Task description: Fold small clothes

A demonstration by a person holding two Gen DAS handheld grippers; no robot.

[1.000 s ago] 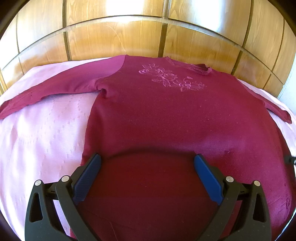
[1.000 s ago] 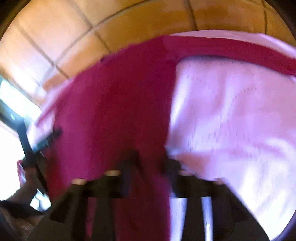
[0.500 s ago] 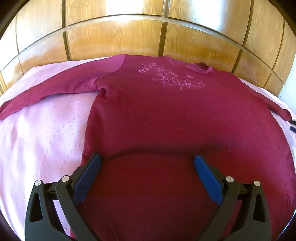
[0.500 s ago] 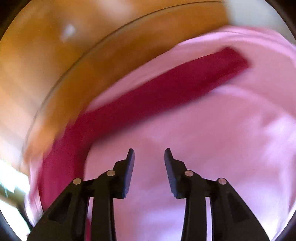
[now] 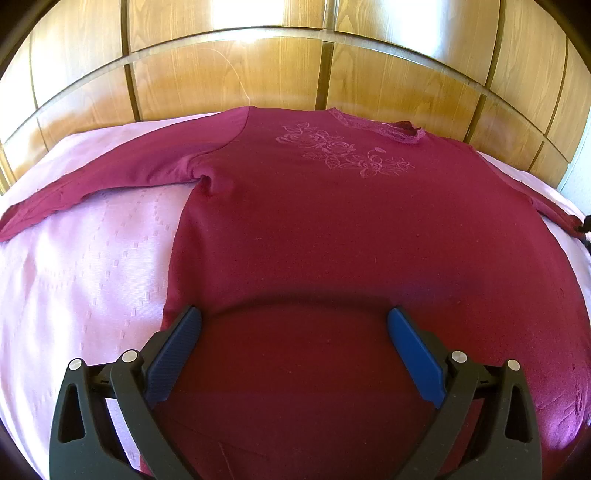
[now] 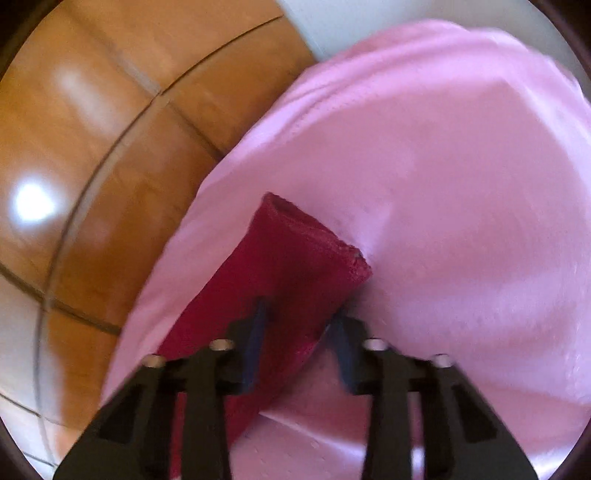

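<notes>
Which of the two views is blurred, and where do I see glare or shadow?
Left wrist view: sharp, glare on the wood panels, a dark curved shadow on the sweater ahead of the open left gripper. Right wrist view: motion-blurred, with glare spots on the wood and the right gripper smeared around the sleeve.

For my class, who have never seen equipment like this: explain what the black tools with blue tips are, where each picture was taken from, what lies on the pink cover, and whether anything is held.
A person holds a two-finger tool in each hand; a camera on each looks along its fingers. One picture shows the left gripper, fingers wide apart above a maroon sweater spread flat on a pink bedspread, wooden headboard behind. The other shows the right gripper, open, its fingers either side of the sweater's sleeve cuff. Nothing is gripped yet.
</notes>
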